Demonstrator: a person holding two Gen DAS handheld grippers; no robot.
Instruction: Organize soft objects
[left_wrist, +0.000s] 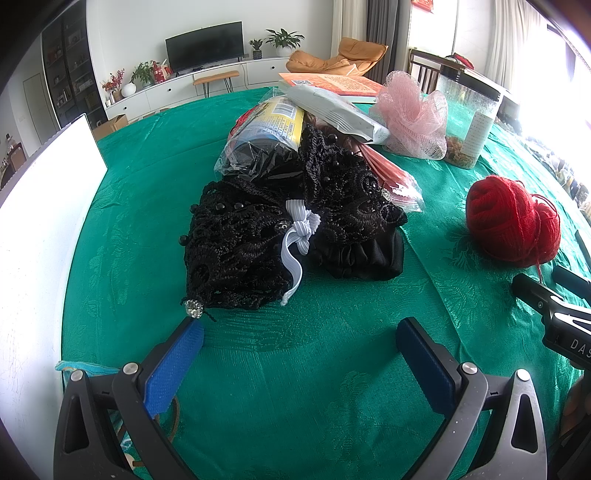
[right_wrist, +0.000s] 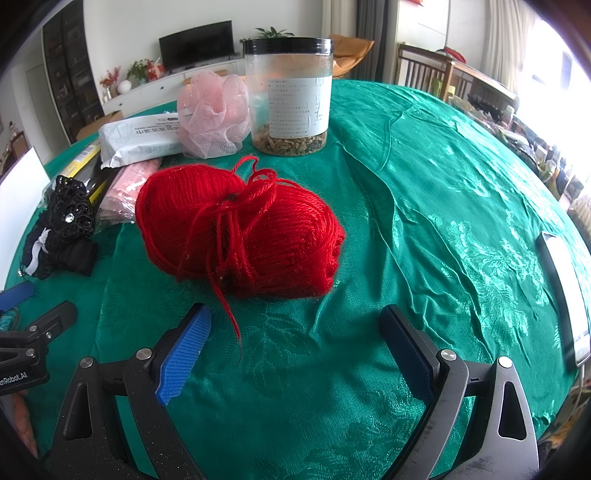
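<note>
A black lace garment (left_wrist: 255, 236) tied with a white elastic band (left_wrist: 301, 229) lies on the green tablecloth (left_wrist: 314, 369), just ahead of my left gripper (left_wrist: 299, 336), which is open and empty. A red yarn ball (right_wrist: 240, 232) sits right in front of my right gripper (right_wrist: 295, 325), also open and empty, with a loose strand trailing toward the left finger. The yarn (left_wrist: 511, 221) shows at the right of the left wrist view. A pink mesh bath puff (left_wrist: 413, 114) (right_wrist: 212, 114) rests farther back.
Behind the lace lie a plastic bag with a yellow label (left_wrist: 266, 136), a white wipes pack (left_wrist: 332, 110) (right_wrist: 144, 140), pink packets (left_wrist: 391, 177) and an orange book (left_wrist: 332, 83). A clear jar (right_wrist: 290, 96) stands behind the yarn. A white board (left_wrist: 40, 221) is at left, a phone (right_wrist: 565, 295) at right.
</note>
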